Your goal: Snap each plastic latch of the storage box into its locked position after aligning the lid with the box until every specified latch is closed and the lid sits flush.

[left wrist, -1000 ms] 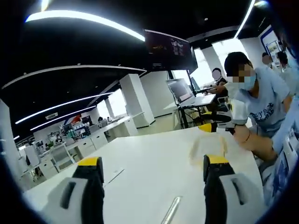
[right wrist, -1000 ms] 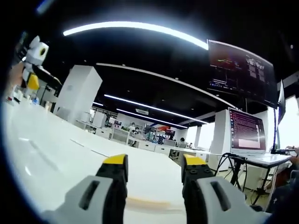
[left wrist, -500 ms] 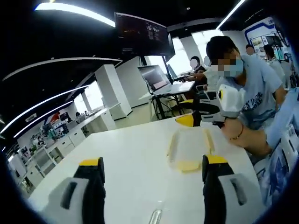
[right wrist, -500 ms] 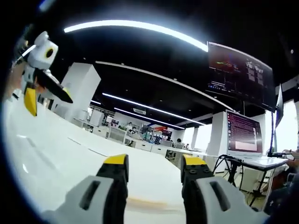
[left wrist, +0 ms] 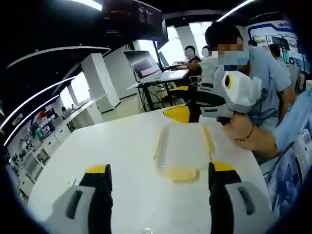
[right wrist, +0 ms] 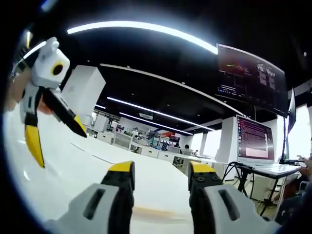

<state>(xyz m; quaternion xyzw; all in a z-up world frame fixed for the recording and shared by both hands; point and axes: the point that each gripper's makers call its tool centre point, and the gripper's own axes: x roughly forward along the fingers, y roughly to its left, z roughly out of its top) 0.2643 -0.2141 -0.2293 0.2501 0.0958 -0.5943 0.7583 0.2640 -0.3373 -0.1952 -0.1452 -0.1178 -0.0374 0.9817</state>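
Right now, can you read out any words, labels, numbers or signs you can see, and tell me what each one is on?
None can be read.
Hanging dark screen: coloured lines of text, too small to read.
Laptop screen: rows of text, too blurred to read.
Blue-edged wall board: print too small to read.
Person's shirt: dark print, mostly hidden behind the right gripper.
Storage box: no label visible.

Your storage box (left wrist: 183, 148) lies flat on the white table (left wrist: 97, 156) — clear plastic, its outline faint against the surface. You can see yellow latches along its two long sides and one at the near end — their positions are too blurred to judge.
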